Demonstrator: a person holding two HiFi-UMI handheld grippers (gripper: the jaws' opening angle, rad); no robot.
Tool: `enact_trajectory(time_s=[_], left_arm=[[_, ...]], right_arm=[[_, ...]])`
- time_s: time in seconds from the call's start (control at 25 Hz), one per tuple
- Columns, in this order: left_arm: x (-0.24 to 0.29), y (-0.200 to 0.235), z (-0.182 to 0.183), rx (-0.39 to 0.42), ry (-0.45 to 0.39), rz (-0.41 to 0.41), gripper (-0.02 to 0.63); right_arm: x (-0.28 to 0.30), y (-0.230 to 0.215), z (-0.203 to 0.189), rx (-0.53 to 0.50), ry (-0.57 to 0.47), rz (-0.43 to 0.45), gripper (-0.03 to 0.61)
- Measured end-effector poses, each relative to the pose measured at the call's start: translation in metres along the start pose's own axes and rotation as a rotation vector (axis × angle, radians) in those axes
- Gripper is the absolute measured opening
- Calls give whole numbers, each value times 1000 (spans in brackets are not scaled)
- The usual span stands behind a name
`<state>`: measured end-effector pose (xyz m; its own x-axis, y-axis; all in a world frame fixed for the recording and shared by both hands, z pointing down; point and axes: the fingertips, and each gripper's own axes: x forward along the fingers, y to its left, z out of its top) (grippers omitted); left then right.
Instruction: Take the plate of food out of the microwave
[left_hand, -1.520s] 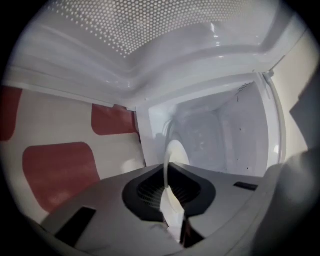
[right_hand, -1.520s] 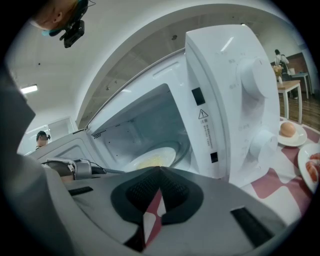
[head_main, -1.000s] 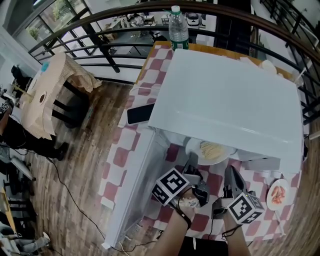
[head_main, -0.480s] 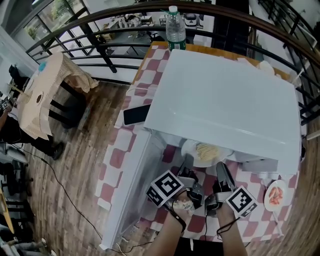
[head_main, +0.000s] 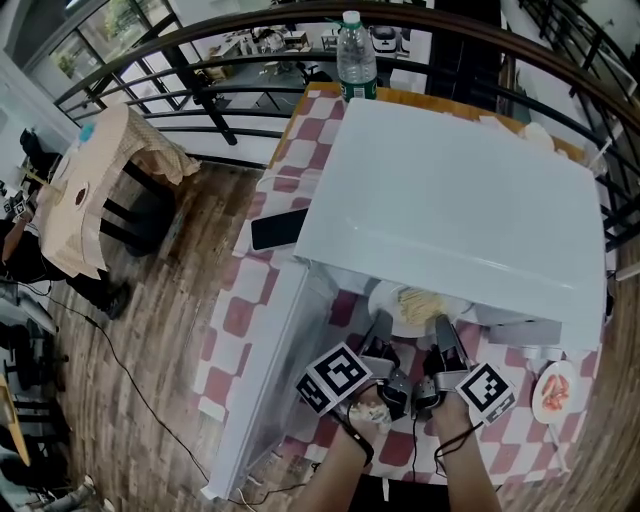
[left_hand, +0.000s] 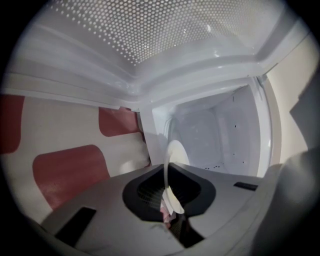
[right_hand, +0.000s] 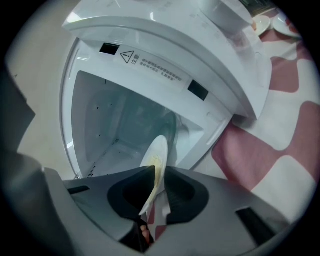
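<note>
Vs a sec ago the right gripper (head_main: 441, 330) has moved in, jaws closing w/ the rim of the white round plate of noodles (head_main: 418, 305) between them. The left gripper (head_main: 379, 330) is clamped on that rim. Plate's at the front edge of the white microwave (head_main: 450, 200), back half hidden inside.

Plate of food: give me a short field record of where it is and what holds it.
microwave: white, door swung open
plate: white, noodle-like food on it, at the microwave's open front
left hand-held gripper: shut on the plate's rim
right hand-held gripper: jaws closing, plate's rim between them
task: plate not yet clear of the microwave
</note>
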<state>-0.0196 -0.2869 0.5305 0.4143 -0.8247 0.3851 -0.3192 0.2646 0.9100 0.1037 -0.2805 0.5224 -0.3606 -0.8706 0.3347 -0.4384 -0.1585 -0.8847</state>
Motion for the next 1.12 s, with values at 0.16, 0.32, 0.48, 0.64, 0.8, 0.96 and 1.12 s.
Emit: enact_trajectory(time_s=[0.16,0.32,0.48,0.64,0.8,0.96,1.12], left_arm=[[-2,1,1,10,5,3,31],[-6,2,-2,20,15,1,31],[-9,1,-8,20,29,-4,31],[-12,-1,-13,28,42,-10,31],[-16,-5,-17,31,52,-19,31],[-21,-6,-22,40,64,-24,31],[-28,-8,-26,51,72,-32,31]], right_arm=[[-6,-7,-3,9,1,-49,40],[-13,-14,-5,11,-1,-90,38],[-19,-11,-4,17,-18,-79,38],[-29,-15,-3,13,-29,-107,38],[-38,-14,-2,-1,-41,-119,38],[-46,-14,-4,-5,-52,-129,43],[-52,-9,-6,14,-74,-95,43]])
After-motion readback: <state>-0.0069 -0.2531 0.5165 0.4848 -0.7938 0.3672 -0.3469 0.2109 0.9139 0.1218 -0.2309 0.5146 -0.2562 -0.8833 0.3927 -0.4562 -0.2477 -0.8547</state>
